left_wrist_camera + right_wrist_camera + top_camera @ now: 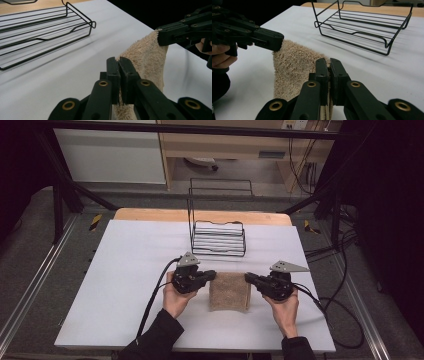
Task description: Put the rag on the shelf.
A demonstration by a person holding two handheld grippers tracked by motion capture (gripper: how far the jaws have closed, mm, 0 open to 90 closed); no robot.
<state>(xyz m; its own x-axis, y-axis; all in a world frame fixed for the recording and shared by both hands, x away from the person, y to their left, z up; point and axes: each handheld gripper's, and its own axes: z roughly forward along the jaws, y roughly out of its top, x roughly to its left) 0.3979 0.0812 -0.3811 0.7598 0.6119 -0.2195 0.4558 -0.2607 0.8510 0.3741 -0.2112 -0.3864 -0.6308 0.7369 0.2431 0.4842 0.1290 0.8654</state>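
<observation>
A beige terry towel [229, 291] hangs folded between my two grippers, low over the white table top [130, 270]. My left gripper [212, 274] is shut on the towel's left upper corner; in the left gripper view its jaws [119, 75] pinch the towel [147, 57]. My right gripper [248, 277] is shut on the right upper corner; in the right gripper view its jaws [329, 75] clamp the towel [294, 65]. The towel's top edge sags a little between the two corners.
A black wire rack [218, 222] with a tall back frame stands behind the towel at the table's far middle, also seen as the rack [37, 32] and the rack [362, 27]. Black cables [155, 295] trail from each gripper. Wide bare table lies left of the hands.
</observation>
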